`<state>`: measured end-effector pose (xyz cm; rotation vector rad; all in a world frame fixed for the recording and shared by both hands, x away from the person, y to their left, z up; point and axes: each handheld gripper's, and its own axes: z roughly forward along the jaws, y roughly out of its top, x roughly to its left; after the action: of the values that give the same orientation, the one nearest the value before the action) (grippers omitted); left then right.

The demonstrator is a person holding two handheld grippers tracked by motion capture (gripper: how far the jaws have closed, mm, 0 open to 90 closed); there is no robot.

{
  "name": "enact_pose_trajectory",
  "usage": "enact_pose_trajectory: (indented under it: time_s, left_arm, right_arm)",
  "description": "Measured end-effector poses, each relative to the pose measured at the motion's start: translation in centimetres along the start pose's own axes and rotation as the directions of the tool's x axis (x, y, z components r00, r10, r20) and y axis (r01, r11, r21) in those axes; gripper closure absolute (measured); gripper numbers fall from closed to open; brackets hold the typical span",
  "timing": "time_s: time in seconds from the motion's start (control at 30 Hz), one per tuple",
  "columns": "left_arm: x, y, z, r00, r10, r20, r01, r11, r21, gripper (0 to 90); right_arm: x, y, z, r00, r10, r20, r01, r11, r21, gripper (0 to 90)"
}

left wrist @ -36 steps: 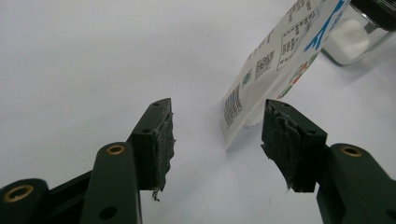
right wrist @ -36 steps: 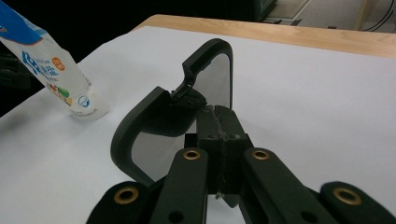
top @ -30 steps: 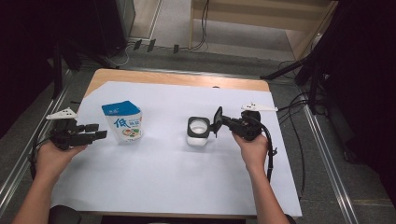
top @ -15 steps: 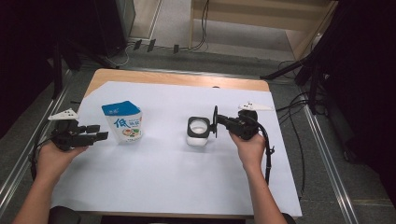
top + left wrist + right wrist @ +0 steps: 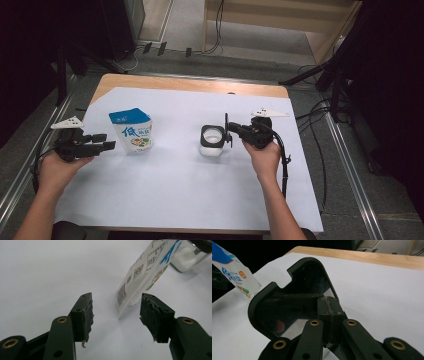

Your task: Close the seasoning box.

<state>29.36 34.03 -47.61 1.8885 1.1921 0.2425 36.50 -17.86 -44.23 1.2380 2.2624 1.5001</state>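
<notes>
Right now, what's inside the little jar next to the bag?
The jar is open and holds something white, like powder. The right gripper holds its black lid beside it. Its bottom is hidden.

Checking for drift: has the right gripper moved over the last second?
Yes. The right gripper, shut on a black lid, has edged left, closer to the jar on the paper.

Glossy printed pouch (image 5: 131, 131), clear glass jar (image 5: 211, 140), matt white paper sheet (image 5: 175, 190), bare wood table (image 5: 190, 84).
</notes>
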Motion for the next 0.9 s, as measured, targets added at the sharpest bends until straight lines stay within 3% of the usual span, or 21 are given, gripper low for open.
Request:
enact_pose_trajectory:
  time_s: [0.4,0.9]
  left_arm:
    - [0.0,0.0,0.0,1.0,0.0,-0.002,0.0,1.0,-0.001,44.8]
    - [0.0,0.0,0.1,1.0,0.007,-0.002,-0.007,1.0,0.003,44.8]
  right_arm:
    - [0.0,0.1,0.6,1.0,-0.002,-0.003,0.002,1.0,0.004,90.0]
    - [0.4,-0.4,2.0,0.9998,-0.018,-0.008,0.018,0.998,0.052,90.0]
